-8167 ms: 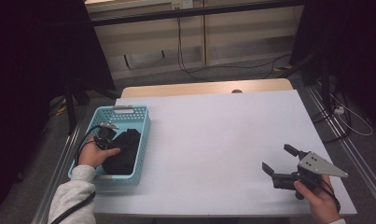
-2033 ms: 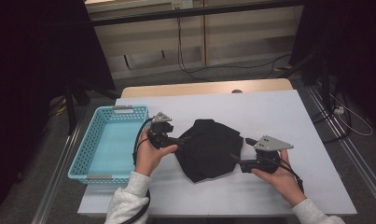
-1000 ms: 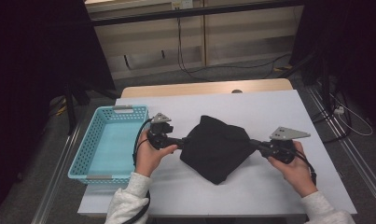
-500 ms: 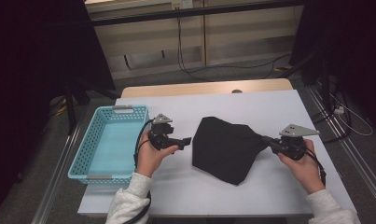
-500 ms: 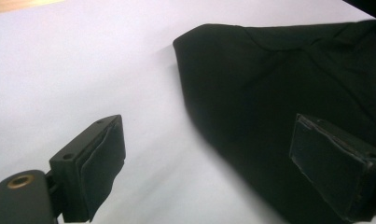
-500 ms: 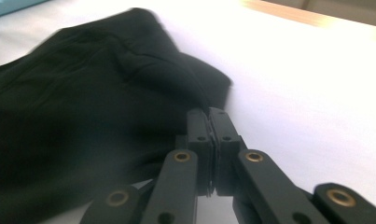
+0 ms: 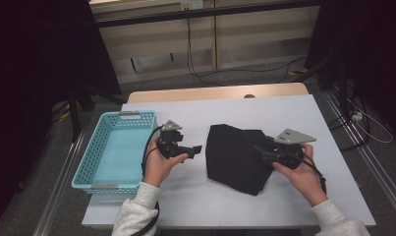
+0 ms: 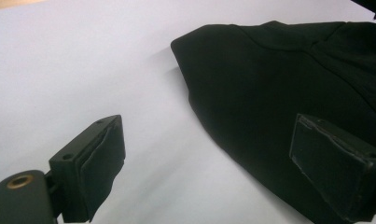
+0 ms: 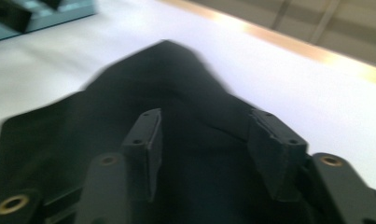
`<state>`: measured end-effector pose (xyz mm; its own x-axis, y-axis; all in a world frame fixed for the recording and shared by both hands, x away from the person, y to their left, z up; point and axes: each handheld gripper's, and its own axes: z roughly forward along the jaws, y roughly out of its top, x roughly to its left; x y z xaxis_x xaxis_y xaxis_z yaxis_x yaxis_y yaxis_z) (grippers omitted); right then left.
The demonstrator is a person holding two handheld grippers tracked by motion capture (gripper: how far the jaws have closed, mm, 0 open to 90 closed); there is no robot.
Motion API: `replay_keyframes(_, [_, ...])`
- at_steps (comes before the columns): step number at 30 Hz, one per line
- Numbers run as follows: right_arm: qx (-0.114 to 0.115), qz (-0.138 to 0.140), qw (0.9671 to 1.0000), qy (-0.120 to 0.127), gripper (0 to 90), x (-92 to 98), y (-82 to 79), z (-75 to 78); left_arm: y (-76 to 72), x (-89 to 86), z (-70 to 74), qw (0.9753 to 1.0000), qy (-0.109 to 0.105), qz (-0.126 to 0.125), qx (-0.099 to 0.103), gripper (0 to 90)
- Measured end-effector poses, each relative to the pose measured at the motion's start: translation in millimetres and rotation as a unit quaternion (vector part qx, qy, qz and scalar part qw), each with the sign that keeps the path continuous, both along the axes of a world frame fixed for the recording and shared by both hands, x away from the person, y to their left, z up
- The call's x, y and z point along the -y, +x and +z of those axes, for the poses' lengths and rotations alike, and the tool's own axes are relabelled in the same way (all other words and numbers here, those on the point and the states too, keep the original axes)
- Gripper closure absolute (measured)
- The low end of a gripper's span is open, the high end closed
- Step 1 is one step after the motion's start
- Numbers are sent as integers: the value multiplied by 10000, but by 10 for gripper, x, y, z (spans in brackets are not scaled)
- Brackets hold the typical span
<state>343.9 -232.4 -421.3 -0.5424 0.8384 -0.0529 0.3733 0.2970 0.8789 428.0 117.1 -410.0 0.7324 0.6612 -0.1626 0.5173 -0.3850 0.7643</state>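
Black cloth (image 7: 237,158) lies crumpled on the white table (image 7: 284,113), right of centre, clear of the blue basket (image 7: 114,147) at the left edge. Basket looks bare inside.

Left gripper (image 7: 194,149) sits between basket and cloth, jaws spread wide with nothing between them. In the left gripper view (image 8: 213,168) the cloth (image 8: 288,93) lies ahead and toward the right jaw, its near edge running diagonally away; bare table shows in the gap between the jaws. Close to the cloth's left edge but apart from it, no contact.

Right gripper (image 7: 260,151) is over the cloth's right side, hand behind it. In the right gripper view (image 9: 202,135) the jaws stand apart with dark fabric (image 9: 167,84) bunched up between and under them; the picture is blurred, so whether any fold is actually gripped is unclear. Jaws are not closed on it as far as shown.

Key relation: the cloth's long axis runs roughly from far-left corner to near-right point, slanting across the table. Right gripper is on it, left gripper just beside its left edge. Judgement: next move likely needs the left jaws to go forward to the near left edge and take a corner, so both hands can spread or fold it.
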Motion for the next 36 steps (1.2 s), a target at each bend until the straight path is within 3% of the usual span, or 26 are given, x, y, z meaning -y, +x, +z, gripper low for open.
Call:
replay_keyframes(4, [-118, 451, 9988, -161, 449, -355, 23, -37, -22, 6, -9, 10000, -34, 35, -11, 102])
replay_keyframes(6, [-249, 492, 9982, -253, 495, -500, 82, -101, -29, -1, -10, 10000, 32, 1, -9, 101])
replay_keyframes(12, [-271, 336, 9988, -236, 517, -619, 205, -148, -30, 9, -38, 10000, -34, 34, -59, 103])
replay_keyframes(14, [-398, 299, 9980, -385, 711, -638, 245, -205, -30, 15, -46, 10000, -46, 50, -42, 104])
replay_keyframes(15, [-398, 355, 9977, -413, 886, -624, 253, -222, -32, 16, -44, 10000, -15, 45, -43, 103])
replay_keyframes(16, [-313, 408, 9976, -465, 900, -567, 249, -196, -32, 16, -42, 10000, -8, 19, -25, 104])
replay_keyframes(22, [-247, 307, 9992, 14, 900, -330, 186, -14, -22, 8, -48, 10000, -20, 20, -42, 105])
replay_keyframes(24, [-270, 259, 9993, 60, 900, -316, 176, -10, -14, 3, -51, 10000, 24, 7, -43, 105])
replay_keyframes(25, [-274, 275, 9990, 234, 824, -321, 178, -18, -15, 10, -47, 10000, 18, 21, -47, 105])
replay_keyframes(26, [-240, 243, 9991, 256, 729, -350, 185, -23, -15, 10, -47, 10000, 18, 21, -47, 105])
replay_keyframes(29, [-245, 234, 9994, 87, 659, -434, 210, -40, -23, 20, -42, 10000, 38, 6, -25, 105])
replay_keyframes(30, [-219, 266, 9994, 37, 527, -522, 248, -69, -25, 21, -44, 10000, 46, 1, -33, 105])
replay_keyframes(34, [-288, 211, 9993, -140, 515, -615, 324, -108, -29, 19, -61, 10000, 69, 3, -58, 105])
replay_keyframes(36, [-375, 128, 9991, -142, 559, -651, 395, -159, -29, 16, -69, 10000, 50, 9, -82, 105])
